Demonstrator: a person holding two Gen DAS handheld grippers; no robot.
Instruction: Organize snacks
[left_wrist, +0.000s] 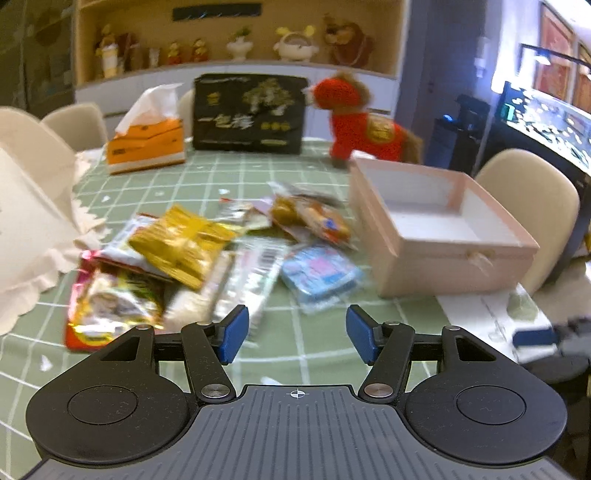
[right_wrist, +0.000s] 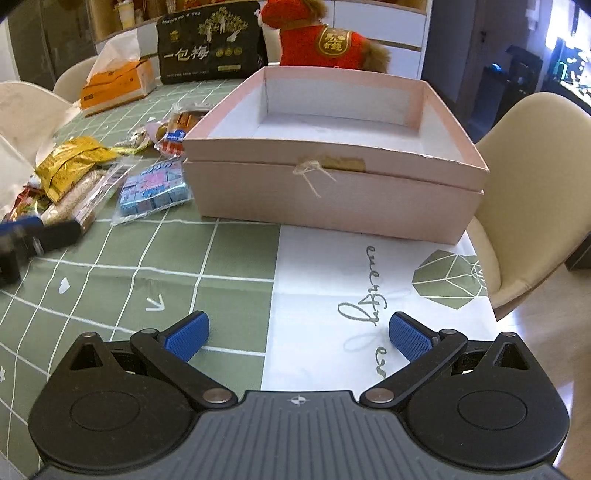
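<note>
A heap of snack packets lies on the green checked tablecloth: a gold packet (left_wrist: 181, 247), a red and gold packet (left_wrist: 107, 310), a silver barcode packet (left_wrist: 251, 277), a blue packet (left_wrist: 319, 273) and an orange packet (left_wrist: 314, 218). To their right stands an open pink box (left_wrist: 439, 225), nothing inside it. My left gripper (left_wrist: 295, 334) hovers open over the near edge of the heap, nothing between its blue pads. My right gripper (right_wrist: 297, 338) is open above the white mat (right_wrist: 332, 288) in front of the pink box (right_wrist: 332, 177). The blue packet (right_wrist: 153, 192) lies left of the box.
At the back of the table stand an orange tissue box (left_wrist: 146, 144), a black bag with gold print (left_wrist: 249, 114) and a red plush toy (left_wrist: 362, 122). Beige chairs (right_wrist: 532, 199) flank the table. A white cushion (left_wrist: 26, 221) sits at the left.
</note>
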